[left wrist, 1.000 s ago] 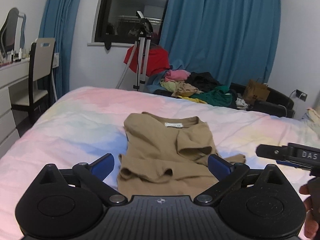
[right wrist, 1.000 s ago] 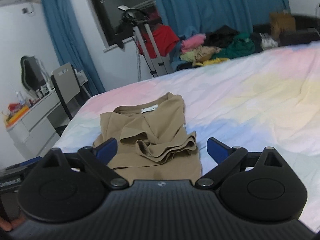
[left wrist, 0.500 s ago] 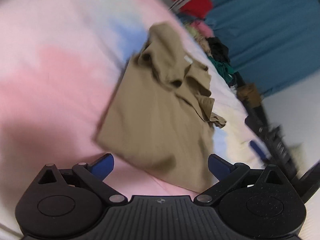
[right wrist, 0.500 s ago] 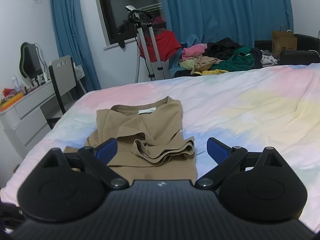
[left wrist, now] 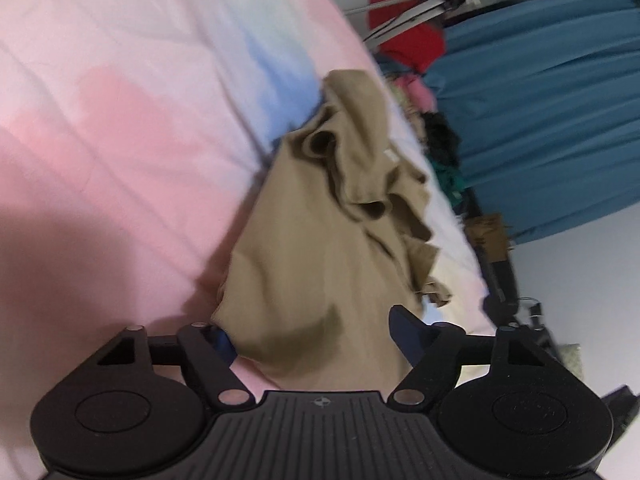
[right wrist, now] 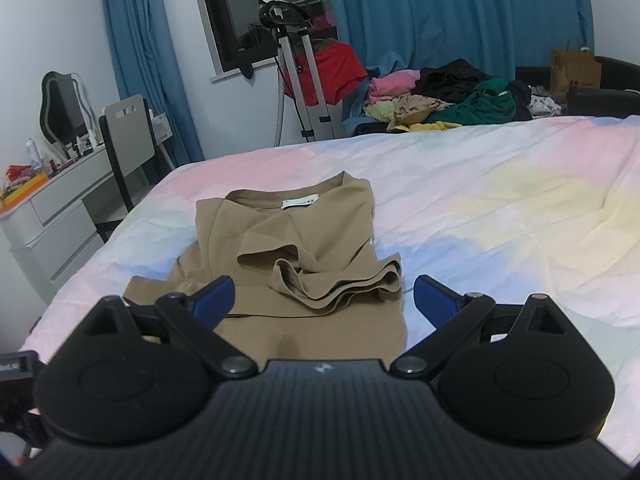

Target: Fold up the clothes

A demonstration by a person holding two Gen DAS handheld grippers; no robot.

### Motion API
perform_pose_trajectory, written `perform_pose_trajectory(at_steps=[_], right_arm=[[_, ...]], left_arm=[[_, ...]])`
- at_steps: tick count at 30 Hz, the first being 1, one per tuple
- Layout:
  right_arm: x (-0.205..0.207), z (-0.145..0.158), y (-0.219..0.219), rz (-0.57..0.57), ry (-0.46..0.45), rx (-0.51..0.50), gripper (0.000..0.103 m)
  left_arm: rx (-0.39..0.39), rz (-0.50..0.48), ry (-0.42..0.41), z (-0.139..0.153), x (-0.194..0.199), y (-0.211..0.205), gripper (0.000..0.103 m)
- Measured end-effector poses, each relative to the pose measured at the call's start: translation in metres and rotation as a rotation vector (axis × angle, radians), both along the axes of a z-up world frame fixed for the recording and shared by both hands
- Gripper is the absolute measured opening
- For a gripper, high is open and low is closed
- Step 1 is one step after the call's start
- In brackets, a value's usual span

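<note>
Beyond the tan shirt (right wrist: 296, 256) on the pastel bed (right wrist: 500, 208), heaped clothes (right wrist: 440, 96) and blue curtains (right wrist: 460, 12) stood; both hand-held grippers, left (left wrist: 316, 330) and right (right wrist: 324, 298), gaped wide, empty.

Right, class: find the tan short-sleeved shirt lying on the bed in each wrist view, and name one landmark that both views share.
Left wrist view: the tan short-sleeved shirt runs diagonally through the centre, its hem between the open jaws, picture tilted.
Right wrist view: the shirt lies centre-left, collar label away from the camera.
Shared landmark: the red garment hanging by the blue curtain.
</note>
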State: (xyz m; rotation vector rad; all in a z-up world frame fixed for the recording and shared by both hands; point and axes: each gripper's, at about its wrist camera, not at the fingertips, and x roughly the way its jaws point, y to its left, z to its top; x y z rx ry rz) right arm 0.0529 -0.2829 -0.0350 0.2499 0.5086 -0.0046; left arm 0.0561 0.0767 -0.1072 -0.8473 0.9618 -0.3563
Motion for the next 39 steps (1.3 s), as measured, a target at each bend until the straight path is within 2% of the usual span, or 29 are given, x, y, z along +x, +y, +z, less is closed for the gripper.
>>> perform_pose_trajectory(at_steps=[3, 4, 7, 8, 9, 10, 11, 13, 18, 23, 25, 28, 32, 37, 39], right_arm=[[-0.001, 0.001, -0.001, -0.006, -0.002, 0.0, 0.098], [-0.001, 0.001, -0.001, -0.008, -0.003, -0.002, 0.098], [-0.002, 0.002, -0.002, -0.013, -0.003, 0.002, 0.098], [-0.001, 0.002, -0.002, -0.015, -0.003, 0.005, 0.098], [-0.002, 0.002, -0.003, -0.015, 0.0, 0.013, 0.098], [-0.002, 0.002, -0.004, -0.015, 0.003, 0.022, 0.098], [-0.003, 0.002, -0.007, -0.012, 0.017, 0.061, 0.098], [-0.005, 0.002, -0.013, -0.005, 0.046, 0.14, 0.098], [-0.013, -0.013, -0.028, 0.089, 0.17, 0.539, 0.098], [-0.013, -0.055, -0.021, 0.198, 0.379, 0.973, 0.098], [-0.014, -0.07, -0.012, 0.221, 0.447, 1.049, 0.098], [-0.018, -0.083, 0.0, 0.198, 0.501, 1.058, 0.098], [-0.018, -0.096, 0.0, 0.136, 0.518, 1.074, 0.098], [-0.021, -0.101, -0.012, 0.038, 0.485, 1.072, 0.097], [-0.024, -0.098, -0.02, -0.022, 0.441, 1.027, 0.097]], left_arm=[[0.007, 0.008, -0.042, 0.005, -0.002, -0.001, 0.065], [0.017, 0.009, -0.031, 0.003, -0.002, -0.001, 0.062], [0.044, 0.018, -0.005, -0.003, -0.001, 0.0, 0.046], [0.053, 0.023, -0.002, -0.005, -0.002, 0.0, 0.037], [0.064, 0.025, -0.012, -0.004, -0.003, 0.001, 0.029], [0.076, 0.028, -0.021, -0.003, -0.005, 0.001, 0.025], [0.088, 0.03, -0.033, -0.002, -0.006, 0.001, 0.018], [0.116, 0.021, -0.087, 0.007, -0.011, -0.003, 0.013], [0.125, 0.018, -0.169, 0.022, -0.021, -0.006, 0.011], [0.049, 0.038, -0.152, 0.018, -0.017, 0.0, 0.011], [0.01, 0.04, -0.127, 0.014, -0.016, 0.004, 0.011], [-0.053, 0.06, -0.094, 0.008, -0.014, 0.009, 0.011], [-0.11, 0.067, -0.093, 0.007, -0.011, 0.011, 0.01], [-0.106, 0.053, -0.105, 0.008, -0.008, 0.006, 0.01], [-0.105, 0.052, -0.104, 0.007, -0.006, 0.006, 0.01]])
